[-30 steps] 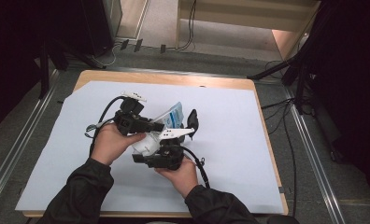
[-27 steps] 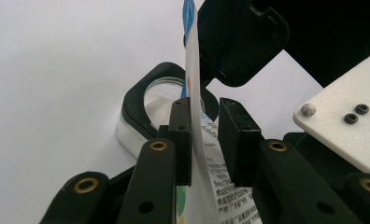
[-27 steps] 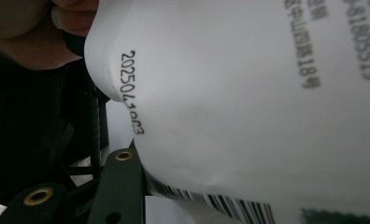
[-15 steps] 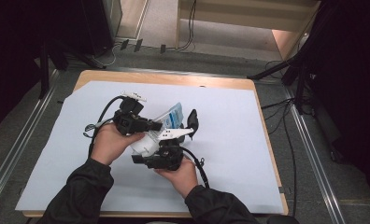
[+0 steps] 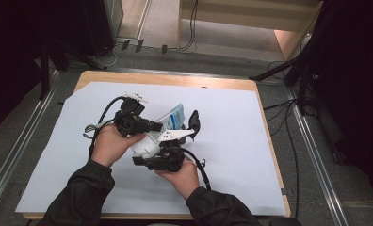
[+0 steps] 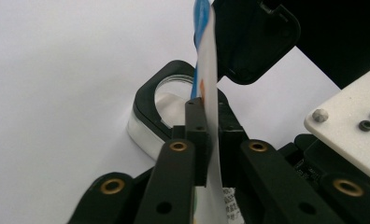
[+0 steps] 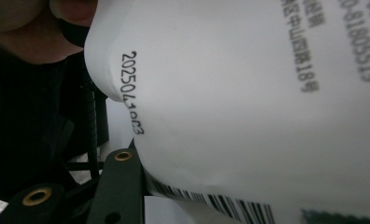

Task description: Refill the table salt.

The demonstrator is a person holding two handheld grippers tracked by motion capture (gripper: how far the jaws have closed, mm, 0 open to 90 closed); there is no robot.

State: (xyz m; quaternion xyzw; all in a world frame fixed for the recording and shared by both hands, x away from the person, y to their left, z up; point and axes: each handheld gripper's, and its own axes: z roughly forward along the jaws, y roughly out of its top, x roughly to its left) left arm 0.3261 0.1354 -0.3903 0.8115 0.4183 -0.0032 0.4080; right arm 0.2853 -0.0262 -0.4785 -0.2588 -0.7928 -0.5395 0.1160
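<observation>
Left hand-held gripper [image 6: 210, 140] just closing, now clenched on the thin top edge of the white pouch [image 5: 149, 141]; right hand-held gripper [image 5: 187, 125] grasping its body. Best to pull apart slowly, keeping the seam straight between both above the desk [image 5: 250, 141].

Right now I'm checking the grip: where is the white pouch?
High view, table centre: the white pouch sits between both grippers, left gripper pinching its thin edge.
</observation>
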